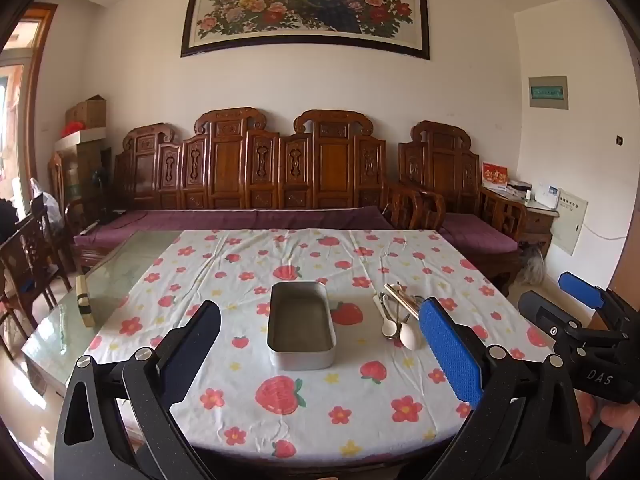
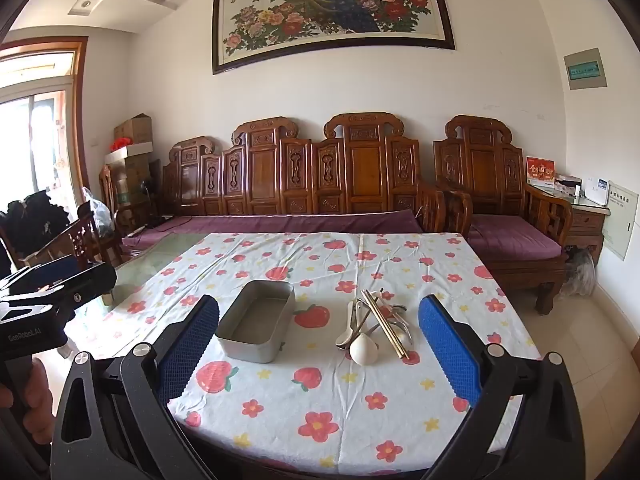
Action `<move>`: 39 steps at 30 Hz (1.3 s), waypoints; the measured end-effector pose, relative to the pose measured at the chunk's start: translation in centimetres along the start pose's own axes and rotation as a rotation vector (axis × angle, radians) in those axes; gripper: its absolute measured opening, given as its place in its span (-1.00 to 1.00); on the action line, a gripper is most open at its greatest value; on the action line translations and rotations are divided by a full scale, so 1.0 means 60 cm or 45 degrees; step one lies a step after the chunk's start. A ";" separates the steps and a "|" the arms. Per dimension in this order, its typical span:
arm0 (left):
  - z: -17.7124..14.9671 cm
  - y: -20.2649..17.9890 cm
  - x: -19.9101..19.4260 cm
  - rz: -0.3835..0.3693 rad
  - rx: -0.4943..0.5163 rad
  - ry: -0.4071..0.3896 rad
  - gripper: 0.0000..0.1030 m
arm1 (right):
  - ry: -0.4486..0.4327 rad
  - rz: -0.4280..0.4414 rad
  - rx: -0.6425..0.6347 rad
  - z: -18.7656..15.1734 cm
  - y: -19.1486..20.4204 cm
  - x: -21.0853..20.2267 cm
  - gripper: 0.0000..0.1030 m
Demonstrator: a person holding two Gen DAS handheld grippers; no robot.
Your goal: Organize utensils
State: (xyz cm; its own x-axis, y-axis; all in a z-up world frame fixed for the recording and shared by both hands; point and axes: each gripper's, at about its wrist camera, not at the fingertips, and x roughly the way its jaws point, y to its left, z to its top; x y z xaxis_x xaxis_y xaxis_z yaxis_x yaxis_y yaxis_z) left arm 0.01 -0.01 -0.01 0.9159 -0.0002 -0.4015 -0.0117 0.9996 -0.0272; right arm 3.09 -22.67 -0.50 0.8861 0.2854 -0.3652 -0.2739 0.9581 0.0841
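Utensil pile sits centre-right on the counter, just right of the empty metal tin. Risk: chopsticks cross the spoons, so one pick may drag the others. Left claw and right claw both wide, empty, tilted slightly down, hovering short of the pile.

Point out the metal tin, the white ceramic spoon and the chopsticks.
metal tin [image 1: 301, 354], left wrist view, near outer wall.
white ceramic spoon [image 2: 363, 350], right wrist view, its bowl.
chopsticks [image 2: 385, 326], right wrist view, mid-shaft, lying across the utensil pile.
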 end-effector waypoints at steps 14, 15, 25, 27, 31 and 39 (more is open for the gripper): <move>0.000 0.000 0.000 0.003 0.006 -0.005 0.87 | -0.001 0.004 0.010 0.000 -0.002 -0.001 0.95; 0.000 0.000 0.000 0.004 0.006 -0.004 0.87 | -0.002 0.004 0.009 0.000 -0.002 -0.001 0.95; 0.005 0.000 -0.006 0.001 0.006 -0.008 0.87 | -0.002 0.004 0.010 -0.001 -0.002 -0.002 0.95; 0.004 0.000 -0.006 0.000 0.007 -0.010 0.87 | -0.001 0.004 0.011 -0.001 -0.002 -0.001 0.95; 0.010 -0.004 -0.008 0.001 0.007 -0.010 0.87 | -0.002 0.005 0.012 0.000 -0.003 -0.002 0.95; 0.010 -0.002 -0.008 0.002 0.009 -0.012 0.87 | -0.003 0.004 0.011 0.000 -0.003 -0.002 0.95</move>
State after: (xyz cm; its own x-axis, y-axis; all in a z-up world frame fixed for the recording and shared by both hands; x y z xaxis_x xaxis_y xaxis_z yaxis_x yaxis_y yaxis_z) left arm -0.18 -0.09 0.74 0.9195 0.0018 -0.3930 -0.0107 0.9997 -0.0203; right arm 3.02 -22.88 -0.45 0.8861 0.2881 -0.3629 -0.2732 0.9574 0.0929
